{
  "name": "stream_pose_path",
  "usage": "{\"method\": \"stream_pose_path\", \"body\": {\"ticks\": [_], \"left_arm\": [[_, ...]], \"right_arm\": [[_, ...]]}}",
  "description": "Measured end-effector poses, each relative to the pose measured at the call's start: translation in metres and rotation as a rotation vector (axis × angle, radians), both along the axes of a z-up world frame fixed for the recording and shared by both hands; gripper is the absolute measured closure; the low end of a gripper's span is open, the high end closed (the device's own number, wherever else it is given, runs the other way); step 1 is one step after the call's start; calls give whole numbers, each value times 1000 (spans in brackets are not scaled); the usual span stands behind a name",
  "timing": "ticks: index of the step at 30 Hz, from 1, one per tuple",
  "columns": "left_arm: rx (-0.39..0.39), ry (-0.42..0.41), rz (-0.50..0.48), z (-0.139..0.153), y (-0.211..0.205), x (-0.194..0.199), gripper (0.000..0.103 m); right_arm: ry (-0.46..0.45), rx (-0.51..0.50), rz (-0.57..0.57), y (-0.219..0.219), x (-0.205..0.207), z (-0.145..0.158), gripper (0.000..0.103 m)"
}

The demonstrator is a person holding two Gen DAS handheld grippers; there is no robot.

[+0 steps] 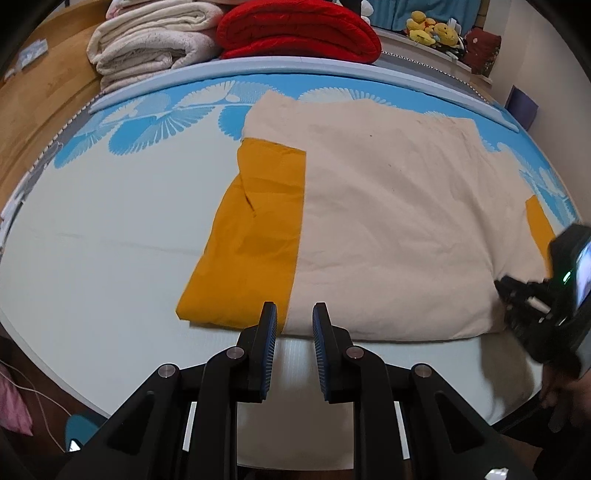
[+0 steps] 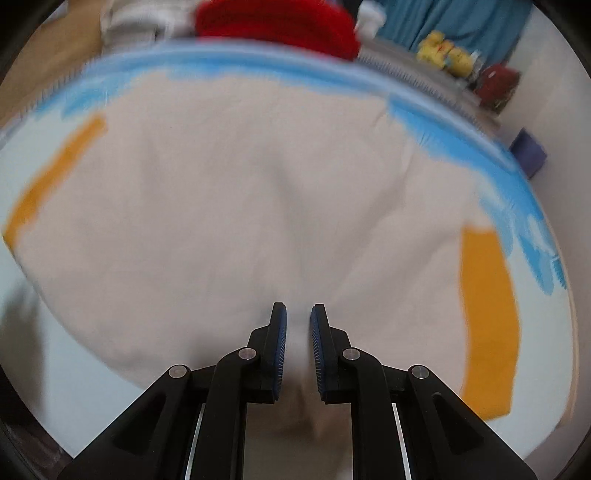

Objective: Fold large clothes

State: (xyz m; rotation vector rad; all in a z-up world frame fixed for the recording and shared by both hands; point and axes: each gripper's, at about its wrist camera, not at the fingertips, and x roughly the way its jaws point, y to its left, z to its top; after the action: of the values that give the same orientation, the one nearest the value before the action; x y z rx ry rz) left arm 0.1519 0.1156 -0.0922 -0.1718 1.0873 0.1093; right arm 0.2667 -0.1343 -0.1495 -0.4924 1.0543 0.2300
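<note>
Cream cotton garment [image 1: 388,221] with mustard sleeves lies flat on the bed [image 1: 110,240], soft and light, its near hem just ahead of my left hand-held gripper [image 1: 294,314], jaws slightly apart and empty. From the right hand-held gripper [image 2: 298,314], blurred, a fold of the same cloth sits between narrowly parted pads; whether they pinch it I cannot tell, though that hem looks the place to hold.

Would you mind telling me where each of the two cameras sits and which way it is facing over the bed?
Left wrist: sits on the left gripper, looking down and forward over the near edge of the cream garment; its own open fingers show, plus the right gripper at the right edge.
Right wrist: sits on the right gripper, looking down at the blurred garment; cloth lies between its fingers.
Shared: the garment, its orange sleeves, the red blanket, the bed.
</note>
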Motion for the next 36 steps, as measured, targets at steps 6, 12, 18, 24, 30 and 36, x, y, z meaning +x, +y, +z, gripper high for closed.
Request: {"method": "stream_pose_path", "body": {"ticks": [6,12,18,24,30,36], "left_arm": [[-355,34,137,-18,51,-9,86],[-578,125,266,-58,78,-9,83],[-672,150,356,-78,84,-3,64],[-713,139,428,-90,90,1,53],[-741,65,490,-97,89,6,51],[-711,-19,531,-95,84,20,51]], "right_arm": [[-86,227,-76,-21,-12,48,88],[46,179,-53,-23,-5,3,86],[-23,266,-52,-23,-4,29,86],[55,267,-52,-20,8,10,86],[82,305,-46,-27,17,8,86],[94,341,-45,-37,15,6,86]]}}
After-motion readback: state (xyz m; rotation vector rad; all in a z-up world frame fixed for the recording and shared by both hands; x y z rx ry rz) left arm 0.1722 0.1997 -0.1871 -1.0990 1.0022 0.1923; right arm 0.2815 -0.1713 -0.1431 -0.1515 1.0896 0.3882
